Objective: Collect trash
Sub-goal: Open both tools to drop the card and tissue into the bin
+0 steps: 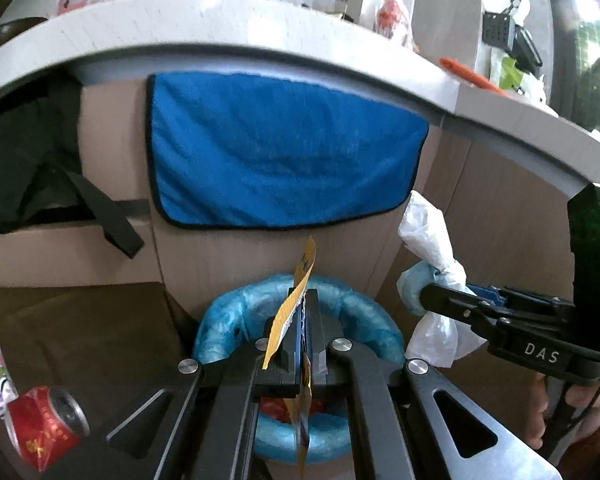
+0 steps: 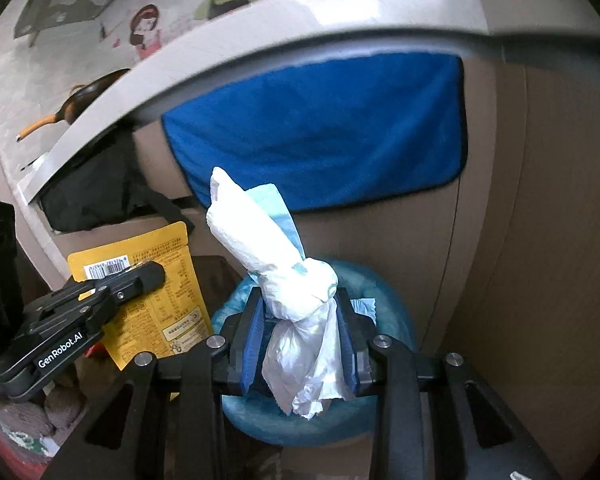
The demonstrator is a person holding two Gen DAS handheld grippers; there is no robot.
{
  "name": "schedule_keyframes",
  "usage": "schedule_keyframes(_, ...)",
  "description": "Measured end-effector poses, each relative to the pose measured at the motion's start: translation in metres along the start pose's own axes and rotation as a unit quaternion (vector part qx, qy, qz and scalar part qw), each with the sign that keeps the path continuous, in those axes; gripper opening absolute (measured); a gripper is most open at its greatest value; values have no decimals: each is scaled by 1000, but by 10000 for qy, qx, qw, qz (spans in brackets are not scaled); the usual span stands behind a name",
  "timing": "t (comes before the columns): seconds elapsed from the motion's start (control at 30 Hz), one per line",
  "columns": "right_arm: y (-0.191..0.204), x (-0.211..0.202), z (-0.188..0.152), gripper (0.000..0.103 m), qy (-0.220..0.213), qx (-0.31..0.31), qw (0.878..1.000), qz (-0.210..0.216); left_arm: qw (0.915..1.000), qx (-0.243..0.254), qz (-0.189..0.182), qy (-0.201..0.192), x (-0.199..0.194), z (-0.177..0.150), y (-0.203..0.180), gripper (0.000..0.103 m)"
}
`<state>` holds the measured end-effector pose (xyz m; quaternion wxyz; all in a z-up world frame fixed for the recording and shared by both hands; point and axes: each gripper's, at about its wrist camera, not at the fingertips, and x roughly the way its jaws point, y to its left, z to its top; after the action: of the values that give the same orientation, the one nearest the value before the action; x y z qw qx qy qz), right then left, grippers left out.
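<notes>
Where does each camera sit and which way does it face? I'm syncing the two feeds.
Left wrist: rides the left gripper, looking along fingers pinching a yellow snack pouch above the blue-lined bin; the right gripper and a hand show.
Right wrist: rides the right gripper, clamping a knotted white bag; the left gripper shows.
Shared: bin, blue towel, both items.

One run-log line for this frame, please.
left gripper: holds yellow pouch | right gripper: holds white bag | both above bin
</notes>
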<state>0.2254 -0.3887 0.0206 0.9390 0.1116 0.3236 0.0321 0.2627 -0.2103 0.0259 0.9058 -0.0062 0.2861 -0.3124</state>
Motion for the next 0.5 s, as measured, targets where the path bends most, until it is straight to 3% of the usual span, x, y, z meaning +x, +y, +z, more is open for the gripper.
schedule_keyframes(0.5, -5, 38, -7, 31, 239, 63, 9997, -8, 9996, -235, -87, 151, 29, -1, 16, 1)
